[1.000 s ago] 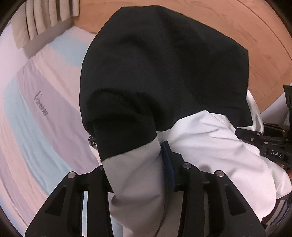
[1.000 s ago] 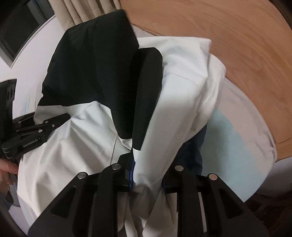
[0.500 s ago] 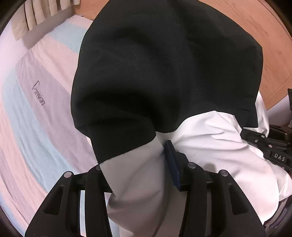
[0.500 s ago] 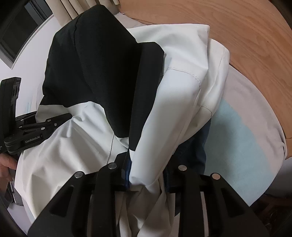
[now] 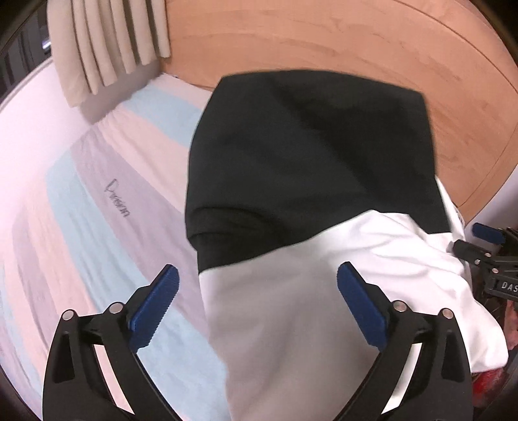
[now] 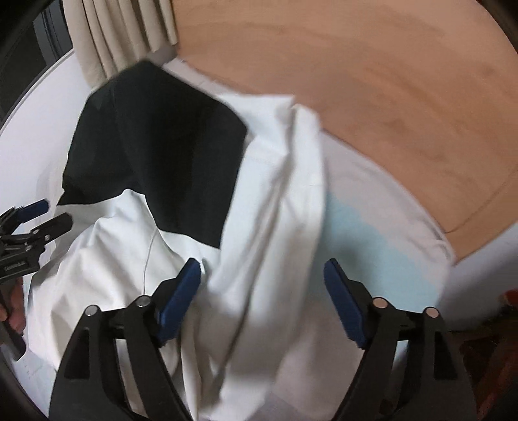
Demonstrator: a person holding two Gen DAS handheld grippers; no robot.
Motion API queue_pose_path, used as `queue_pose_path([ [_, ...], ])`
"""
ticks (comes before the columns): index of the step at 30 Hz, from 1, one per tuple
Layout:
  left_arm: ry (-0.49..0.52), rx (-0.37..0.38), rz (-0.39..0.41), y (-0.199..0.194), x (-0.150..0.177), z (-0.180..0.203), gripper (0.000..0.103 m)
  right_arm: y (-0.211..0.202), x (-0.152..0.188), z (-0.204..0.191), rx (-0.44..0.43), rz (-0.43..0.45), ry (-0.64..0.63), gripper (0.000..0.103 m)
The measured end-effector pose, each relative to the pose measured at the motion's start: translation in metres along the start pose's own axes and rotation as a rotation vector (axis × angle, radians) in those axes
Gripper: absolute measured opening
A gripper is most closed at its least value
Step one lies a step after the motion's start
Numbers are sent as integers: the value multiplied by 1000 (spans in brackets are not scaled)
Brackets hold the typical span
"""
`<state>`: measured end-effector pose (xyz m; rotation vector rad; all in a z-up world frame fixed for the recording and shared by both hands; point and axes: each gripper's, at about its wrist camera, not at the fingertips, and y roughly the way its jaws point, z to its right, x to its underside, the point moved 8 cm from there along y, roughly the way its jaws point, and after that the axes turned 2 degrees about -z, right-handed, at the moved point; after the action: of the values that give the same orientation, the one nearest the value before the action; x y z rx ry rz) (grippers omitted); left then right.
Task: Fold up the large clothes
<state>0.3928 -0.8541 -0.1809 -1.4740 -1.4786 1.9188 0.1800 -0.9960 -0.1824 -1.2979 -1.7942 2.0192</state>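
Garment (image 5: 310,200) in black and white lies folded on the bed (image 5: 106,200), close to the wooden headboard (image 5: 340,42) at the bed's head edge, with its black half toward the headboard and its white half toward the cameras. In the left wrist view the left gripper (image 5: 257,278) has its jaws opening, the blue fingers (image 5: 155,304) spread wide on either side of a white sleeve-like fold; the cloth passes between them, but neither pad presses on it. The bed's sheet is striped in pale pink, blue and lilac, with a line of script printed on a lilac stripe beside the garment. A beige pleated curtain (image 5: 106,48) hangs past the bed's far corner. At the right edge of that view the other tool shows, black with a blue pad. In the right wrist view the right gripper (image 6: 262,281) is likewise opening its jaws, its blue fingers (image 6: 179,298) standing apart around a ridge of white cloth that runs up between them; the left pad sits just beside the fabric, and the blur hides whether it touches. The garment (image 6: 155,155) there shows its black panel toward the curtain (image 6: 123,29) and the white part bunched near the bed's edge. A hand (image 6: 14,311) holding the left tool appears at the left margin.
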Motion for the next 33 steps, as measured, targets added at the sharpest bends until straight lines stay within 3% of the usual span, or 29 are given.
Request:
queue_pose_path([
  [5,2,61,16,-45,20,9,97,-40,19,3,54,76,24,94],
  [12,27,57,94,-121,65,-3,97,-120,74,-23,137,223,-21,96],
  [18,65,16,128,-204,153,-9,97,-193,146,-55,236,283,10,96],
  [24,-64,55,144,-265,237,-15,97,-263,218,-94,263,384,61,96],
  [29,-74,18,188,-291,288,1,97,-274,267,-110,211,363,109,96],
  [33,-27,13,200,-285,312,26,97,-258,294,-109,200,345,95,96],
])
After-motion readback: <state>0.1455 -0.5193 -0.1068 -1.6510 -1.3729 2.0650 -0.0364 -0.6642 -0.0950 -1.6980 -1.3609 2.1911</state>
